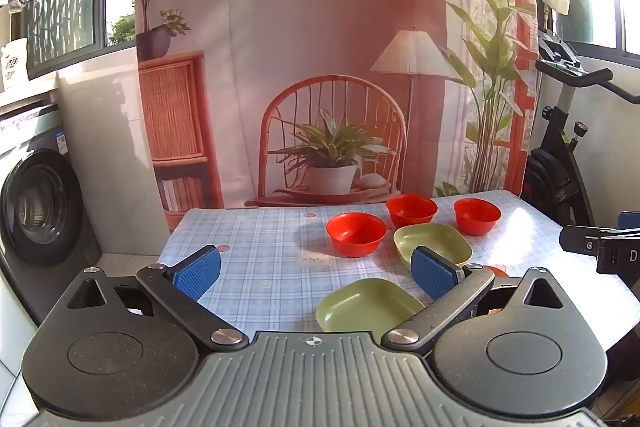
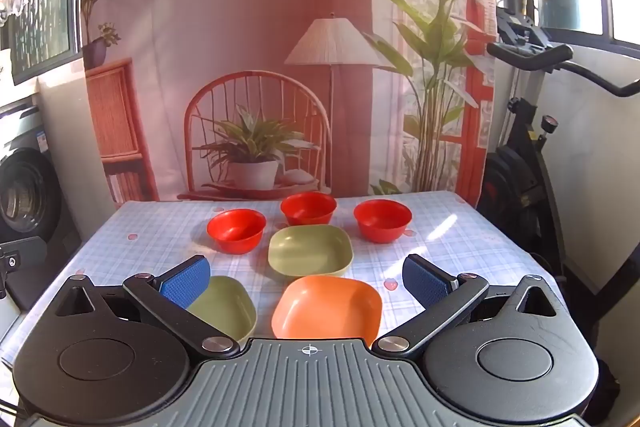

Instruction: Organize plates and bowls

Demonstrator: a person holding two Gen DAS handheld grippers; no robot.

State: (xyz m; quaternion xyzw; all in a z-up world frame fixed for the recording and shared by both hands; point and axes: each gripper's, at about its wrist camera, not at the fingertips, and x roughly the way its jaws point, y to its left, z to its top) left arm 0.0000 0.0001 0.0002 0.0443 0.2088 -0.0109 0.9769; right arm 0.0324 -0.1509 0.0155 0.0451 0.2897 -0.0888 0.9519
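Plates and bowls sit spread over the checked blue-and-white tablecloth (image 2: 460,247), none stacked yet. Three round red plastic bowls stand in a loose row toward the far edge: the left red bowl (image 2: 237,230), the middle red bowl (image 2: 308,207) and the right red bowl (image 2: 382,219). Just in front of them lies the far green square plate (image 2: 310,255); nearer still are the near green square plate (image 2: 226,307) and the orange square plate (image 2: 326,307), side by side and apart.

Both tools hover above the near edge of the table. The left gripper (image 1: 316,273) has its jaws spread wide with nothing between them, and the right gripper (image 2: 306,283) is equally wide and empty, with the orange plate lying below its gap.

As I judge it, the risks are plain enough: the plates are shallow and look smooth, so a pinch on a thin rim could slip or tip a plate up; the cloth may drag and bunch if a plate is pushed, nudging the bowls; and the two near plates lie close to the table's edge. Strong sunlight glares across the right side.

Writing: a single "D" shows on the black part at the right of the left view; the bag on the window sill bears print too blurred to read.
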